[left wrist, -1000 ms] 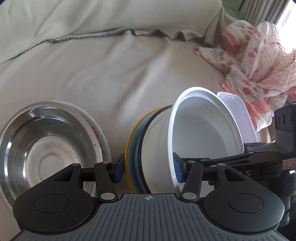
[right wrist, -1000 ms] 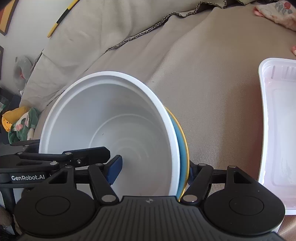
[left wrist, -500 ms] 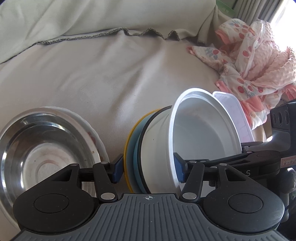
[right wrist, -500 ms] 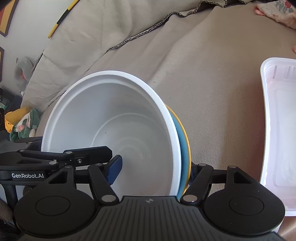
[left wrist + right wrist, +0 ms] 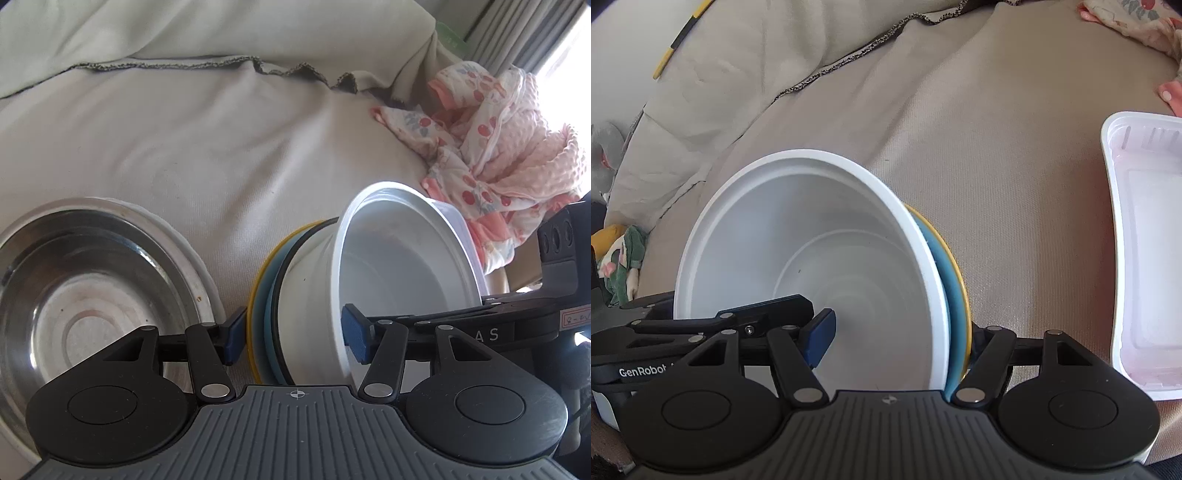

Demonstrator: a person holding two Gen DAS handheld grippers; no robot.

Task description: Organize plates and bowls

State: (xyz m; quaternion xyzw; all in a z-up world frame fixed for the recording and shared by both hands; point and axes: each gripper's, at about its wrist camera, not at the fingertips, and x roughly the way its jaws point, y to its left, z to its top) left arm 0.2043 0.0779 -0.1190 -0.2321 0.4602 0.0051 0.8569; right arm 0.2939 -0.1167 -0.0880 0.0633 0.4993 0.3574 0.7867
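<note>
A white bowl [image 5: 406, 280] lies on its side, nested on a blue plate [image 5: 269, 314] and a yellow plate [image 5: 258, 295]. My left gripper [image 5: 295, 336] straddles this stack. One pad is beside the yellow plate, the other is at the bowl's rim, and the jaws are wide and not clearly pressing. My right gripper [image 5: 897, 341] is shut on the same stack, with its left pad inside the white bowl [image 5: 812, 240] and its right finger hidden behind the yellow plate [image 5: 964, 306]. To the left, a steel bowl [image 5: 92, 295] rests on a white plate [image 5: 199, 269].
Everything lies on a sofa draped in a beige cover [image 5: 221, 147]. A white plastic tray [image 5: 1145, 258] sits to the right of the stack. Pink patterned clothes [image 5: 498, 147] are bunched at the back right. A soft toy [image 5: 620, 258] lies off the sofa's left end.
Both views have tipped slightly, so the stack and the steel bowl sit a little lower in frame. The left jaws have spread a touch. The right grip looks the same.
</note>
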